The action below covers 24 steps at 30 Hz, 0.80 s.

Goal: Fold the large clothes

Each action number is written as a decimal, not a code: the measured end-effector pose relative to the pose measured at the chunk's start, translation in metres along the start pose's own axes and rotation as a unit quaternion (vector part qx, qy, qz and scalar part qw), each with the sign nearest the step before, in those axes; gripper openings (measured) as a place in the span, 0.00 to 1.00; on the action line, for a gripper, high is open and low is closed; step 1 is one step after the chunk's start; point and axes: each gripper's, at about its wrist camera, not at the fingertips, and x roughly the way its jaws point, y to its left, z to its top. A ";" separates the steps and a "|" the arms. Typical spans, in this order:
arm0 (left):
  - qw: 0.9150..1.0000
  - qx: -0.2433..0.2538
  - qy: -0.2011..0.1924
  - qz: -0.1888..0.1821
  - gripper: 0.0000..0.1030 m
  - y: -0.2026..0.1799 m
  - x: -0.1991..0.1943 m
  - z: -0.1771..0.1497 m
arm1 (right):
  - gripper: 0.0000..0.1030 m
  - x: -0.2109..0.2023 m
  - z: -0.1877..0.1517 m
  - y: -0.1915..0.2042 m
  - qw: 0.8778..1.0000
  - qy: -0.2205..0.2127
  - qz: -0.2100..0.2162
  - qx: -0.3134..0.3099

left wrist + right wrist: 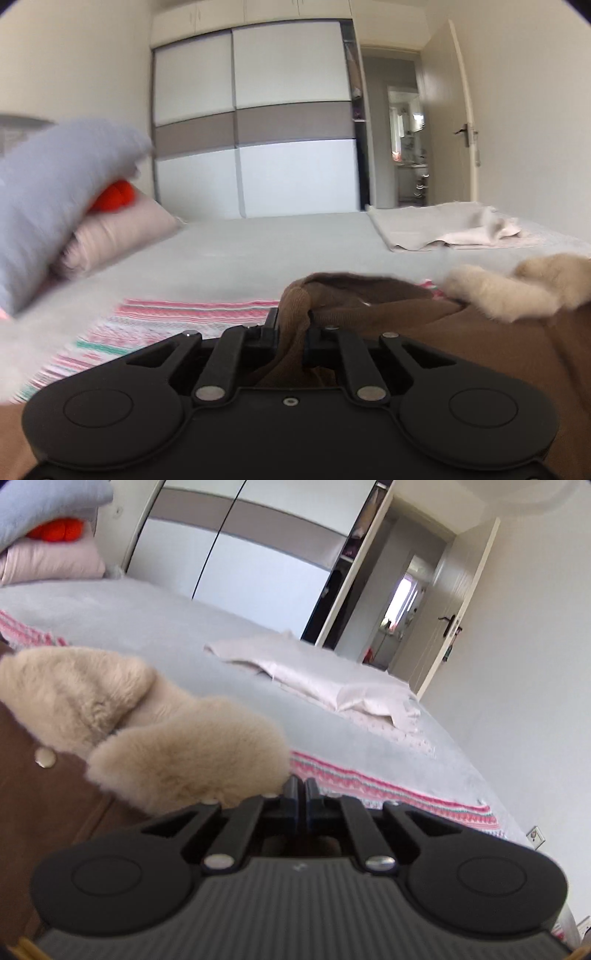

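While the left gripper [291, 325] pinches the brown coat [480, 343], the right gripper [301, 794] is closed beside its fur collar [184, 760].

Wide bed [266, 243] w/ a pale grey cover fills both views. Across its near part lies a pink, white & green striped blanket [192, 314]. On that blanket rests a brown coat [480, 350] w/ a beige fur collar [173, 753]. Toward the far right edge lies a rumpled off-white cloth [332, 679], apart from the coat. At the far left corner sits a stack of pillows [122, 229]: pale pink below, something orange-red, grey-blue on top.
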 end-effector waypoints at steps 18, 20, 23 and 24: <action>0.982 -0.079 0.148 0.089 0.95 0.131 -0.043 0.001 | 0.83 -0.066 0.018 -0.022 0.989 0.101 0.078 0.080; 0.970 -0.113 0.167 0.132 0.95 0.169 -0.059 -0.009 | 0.90 -0.094 0.020 -0.025 0.986 0.093 0.101 0.098; 0.939 -0.218 0.211 0.163 0.95 0.225 -0.084 -0.032 | 0.94 -0.128 0.015 -0.027 0.980 0.090 0.127 0.123; 0.925 -0.267 0.222 0.156 0.95 0.240 -0.092 -0.042 | 0.95 -0.139 0.012 -0.027 0.978 0.090 0.134 0.131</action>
